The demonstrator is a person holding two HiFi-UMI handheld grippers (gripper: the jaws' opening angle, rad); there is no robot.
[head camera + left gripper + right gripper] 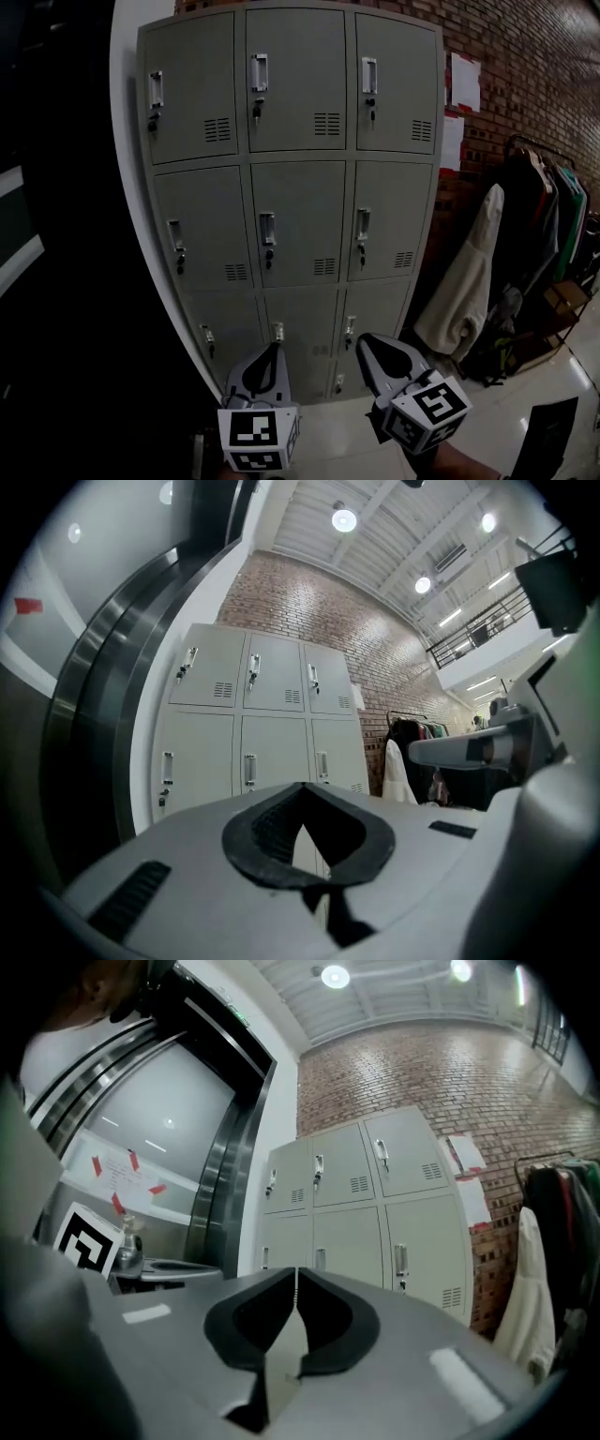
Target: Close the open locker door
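A grey bank of lockers (291, 187), three wide and three high, stands against a brick wall. Every door I can see lies flush with the front, each with a handle and a key lock. The bottom row is partly hidden behind my grippers. My left gripper (274, 346) hangs low in the head view, well short of the lockers, shut with nothing between its jaws. Beside it my right gripper (362, 338) is also shut and holds nothing. The lockers (253, 714) show beyond the left gripper (302, 786), and the lockers (366, 1204) beyond the right gripper (296, 1269).
A clothes rack (544, 225) with dark garments stands right of the lockers, a white coat (469, 281) hanging nearest them. Papers (464, 82) are pinned to the brick wall. A white pillar and a dark metal frame (56, 234) border the left side. The pale floor (525, 394) is glossy.
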